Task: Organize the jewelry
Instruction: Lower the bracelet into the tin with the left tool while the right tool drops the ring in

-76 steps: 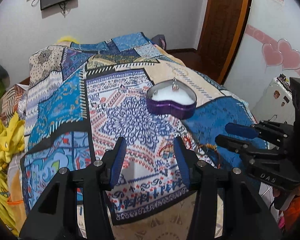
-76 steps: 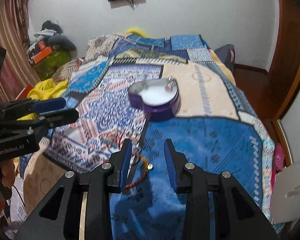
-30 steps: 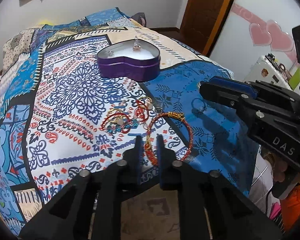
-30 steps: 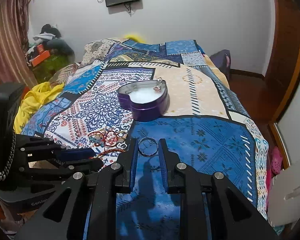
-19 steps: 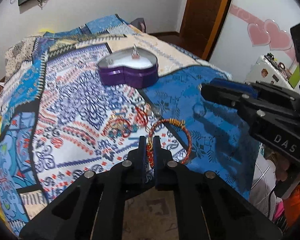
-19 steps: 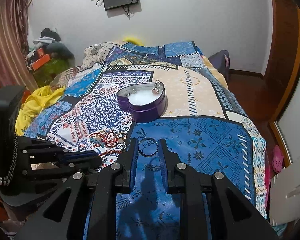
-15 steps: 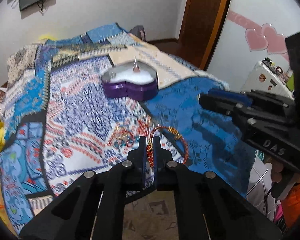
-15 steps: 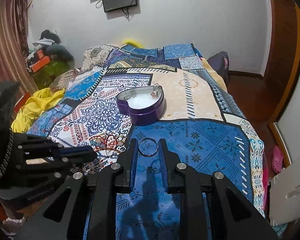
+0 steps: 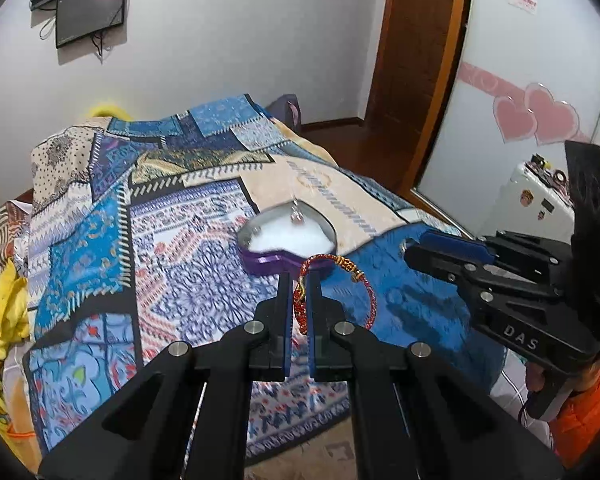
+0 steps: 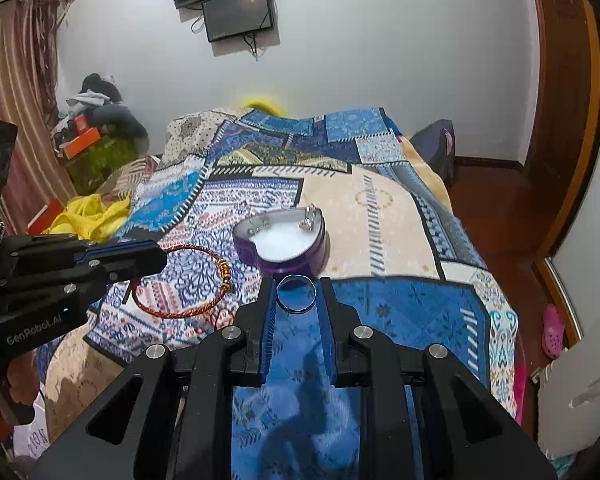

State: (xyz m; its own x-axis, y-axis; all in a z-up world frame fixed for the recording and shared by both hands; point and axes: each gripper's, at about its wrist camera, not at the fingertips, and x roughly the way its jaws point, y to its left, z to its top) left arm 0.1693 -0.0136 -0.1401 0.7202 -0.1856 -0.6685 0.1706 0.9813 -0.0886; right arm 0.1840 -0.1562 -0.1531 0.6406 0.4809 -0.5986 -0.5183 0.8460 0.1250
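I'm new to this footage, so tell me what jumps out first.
The left gripper pinches a red braided bracelet in the air, while the right gripper clamps a silver ring. Just beyond both sits a purple heart-shaped box with white lining, open on the patchwork bedspread.

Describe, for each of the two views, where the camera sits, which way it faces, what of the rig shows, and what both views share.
Left wrist: sits behind the left gripper, facing up the bed; it pinches a red bracelet; the right gripper shows at right.
Right wrist: sits behind the right gripper, facing the same way; it clamps a silver ring.
Shared: the purple heart-shaped box, the patchwork bedspread.
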